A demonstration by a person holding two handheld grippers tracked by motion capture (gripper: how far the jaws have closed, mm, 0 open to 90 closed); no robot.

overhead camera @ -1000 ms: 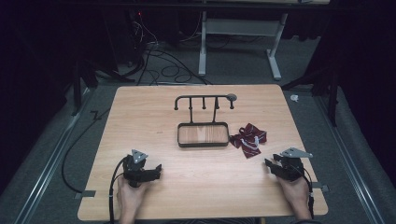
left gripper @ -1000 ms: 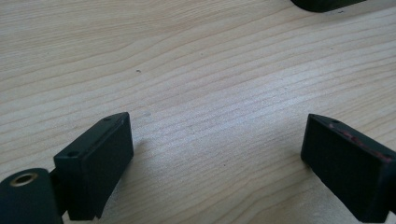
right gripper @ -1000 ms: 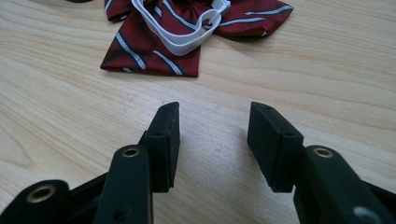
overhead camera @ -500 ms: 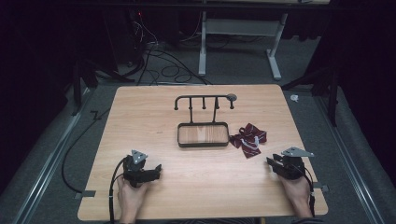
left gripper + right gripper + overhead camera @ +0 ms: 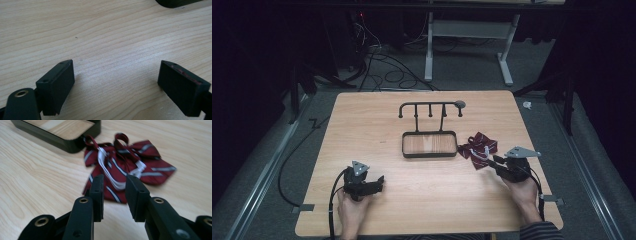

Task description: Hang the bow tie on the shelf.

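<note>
1. Left black two-jaw gripper (image 5: pixel 373 184): jaws spread wide over bare light wooden table (image 5: pixel 422 200); nothing between them; dark tray corner far ahead.
2. Right black two-jaw gripper (image 5: pixel 113 195): jaws partly apart, a narrow gap left; nothing pinched.
3. Dark red striped fabric bow tie with white strap (image 5: pixel 125 165): flat on the wood just ahead of the right jaw tips; apart from them.
4. Black metal rack with wooden-floored tray (image 5: pixel 430 144): beyond the bow, left of it; touching its edge.
</note>
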